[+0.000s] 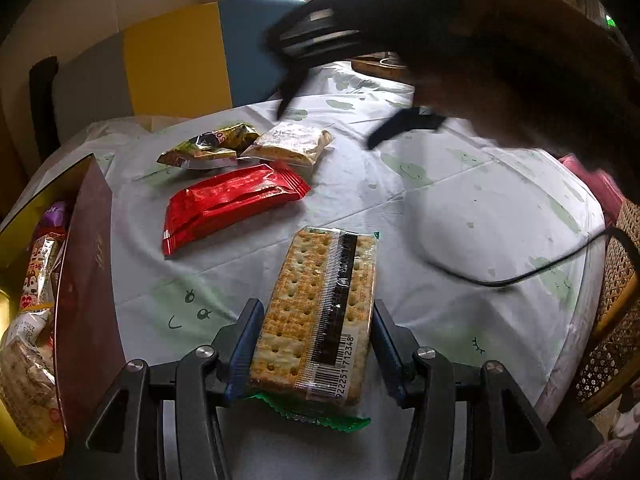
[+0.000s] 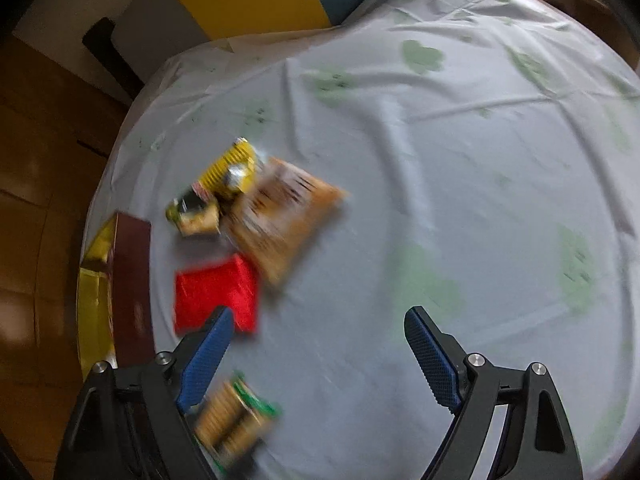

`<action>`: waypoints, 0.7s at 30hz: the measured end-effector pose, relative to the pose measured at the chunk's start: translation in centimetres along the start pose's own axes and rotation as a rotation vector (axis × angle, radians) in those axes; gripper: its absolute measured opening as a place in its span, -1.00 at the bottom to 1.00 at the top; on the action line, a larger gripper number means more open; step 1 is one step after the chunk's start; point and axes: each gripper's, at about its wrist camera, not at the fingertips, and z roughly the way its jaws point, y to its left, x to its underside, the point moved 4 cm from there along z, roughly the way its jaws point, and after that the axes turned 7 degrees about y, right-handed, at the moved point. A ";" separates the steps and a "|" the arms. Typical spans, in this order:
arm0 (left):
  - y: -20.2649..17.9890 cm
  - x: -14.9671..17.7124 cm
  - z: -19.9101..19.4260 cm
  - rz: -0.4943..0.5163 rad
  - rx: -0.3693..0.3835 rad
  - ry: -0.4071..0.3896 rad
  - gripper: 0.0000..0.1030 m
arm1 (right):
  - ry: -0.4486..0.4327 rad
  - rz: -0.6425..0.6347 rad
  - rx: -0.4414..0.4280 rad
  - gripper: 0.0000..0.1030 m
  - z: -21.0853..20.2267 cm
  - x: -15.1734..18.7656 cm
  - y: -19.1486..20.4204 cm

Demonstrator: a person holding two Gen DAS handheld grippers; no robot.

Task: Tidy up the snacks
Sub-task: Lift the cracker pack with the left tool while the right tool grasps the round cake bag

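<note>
I see round table under pale green-printed plastic cloth (image 1: pixel 460 208). Left gripper (image 1: pixel 316 344) clamps clear-wrapped cracker pack (image 1: pixel 320 312); right gripper (image 2: pixel 320 356) gapes empty. Beyond crackers: one red foil packet (image 1: pixel 232 200), one yellow packet (image 1: pixel 212 146), one clear pouch (image 1: pixel 290 144).

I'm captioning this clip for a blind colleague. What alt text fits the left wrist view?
The left gripper grips a clear pack of crackers above a white tablecloth. Beyond lie a red packet and two smaller snack bags; an open box of snacks stands at left, and the blurred right gripper crosses above.
</note>
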 end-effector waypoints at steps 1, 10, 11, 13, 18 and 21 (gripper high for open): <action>0.0 0.0 0.0 -0.001 0.002 -0.001 0.06 | 0.001 0.011 -0.004 0.71 0.6 -0.7 0.5; 0.1 -0.1 -0.2 -0.009 0.019 -0.010 0.06 | -0.028 -0.037 0.228 0.72 6.1 -5.2 4.7; 0.2 -0.1 -0.2 -0.009 0.021 -0.011 0.06 | -0.027 -0.093 0.272 0.69 6.4 -5.1 5.2; 0.2 -0.1 -0.2 -0.011 0.023 -0.012 0.06 | -0.025 -0.191 0.322 0.59 6.5 -4.8 5.7; 0.4 -0.2 -0.3 -0.013 0.024 -0.015 0.06 | 0.062 -0.321 0.350 0.57 5.3 -2.9 2.9; 0.4 -0.2 -0.5 -0.013 0.020 -0.016 0.06 | 0.089 -0.328 0.383 0.74 3.8 -1.7 -0.3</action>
